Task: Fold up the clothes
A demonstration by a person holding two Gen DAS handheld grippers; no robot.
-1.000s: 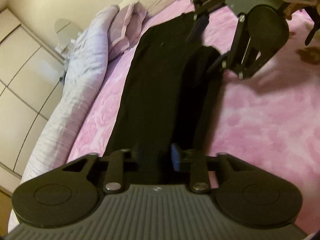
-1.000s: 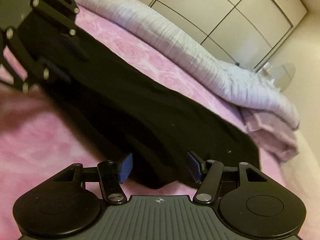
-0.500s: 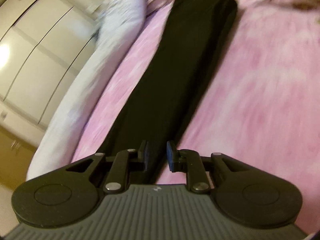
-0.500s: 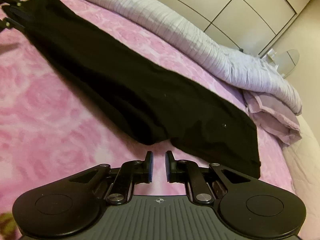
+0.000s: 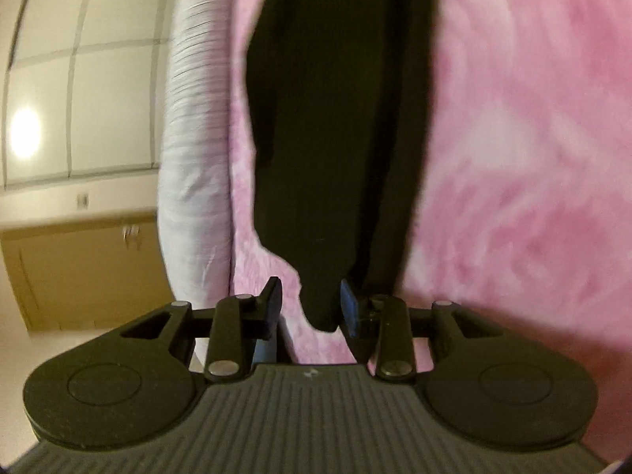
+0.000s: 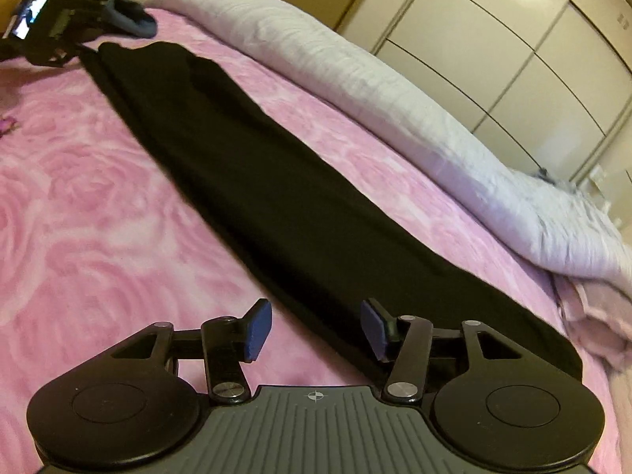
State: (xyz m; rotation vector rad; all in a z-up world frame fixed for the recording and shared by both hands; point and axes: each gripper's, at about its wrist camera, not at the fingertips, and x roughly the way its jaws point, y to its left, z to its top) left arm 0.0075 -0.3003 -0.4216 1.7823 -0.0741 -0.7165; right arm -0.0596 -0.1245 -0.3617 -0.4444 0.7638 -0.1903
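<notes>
A long black garment [image 5: 328, 138] lies folded into a narrow strip on the pink bedspread [image 5: 513, 158]. Its pointed near end sits between the jaws of my left gripper [image 5: 312, 306], which are opening; the pads do not press it. In the right wrist view the same garment [image 6: 252, 181] runs away to the upper left. My right gripper [image 6: 316, 330] hovers over its near end with the long edge between the blue pads [image 6: 258, 330]; these jaws are opening too and grip nothing. The left gripper [image 6: 85, 47] shows at the strip's far end, in a hand.
A rolled lilac-white duvet [image 6: 355, 79] lies along the bed's far side, beyond the garment. Folded pinkish bedding [image 6: 600, 316] sits at the right. White wardrobe doors [image 6: 533, 39] and a wooden cabinet [image 5: 91, 276] stand past the bed. Bare pink bedspread [image 6: 79, 217] stretches left of the strip.
My left gripper ran along the garment away from the right one to the strip's end, and its jaws parted. The right gripper's jaws closed empty, then opened again over the garment's edge.
</notes>
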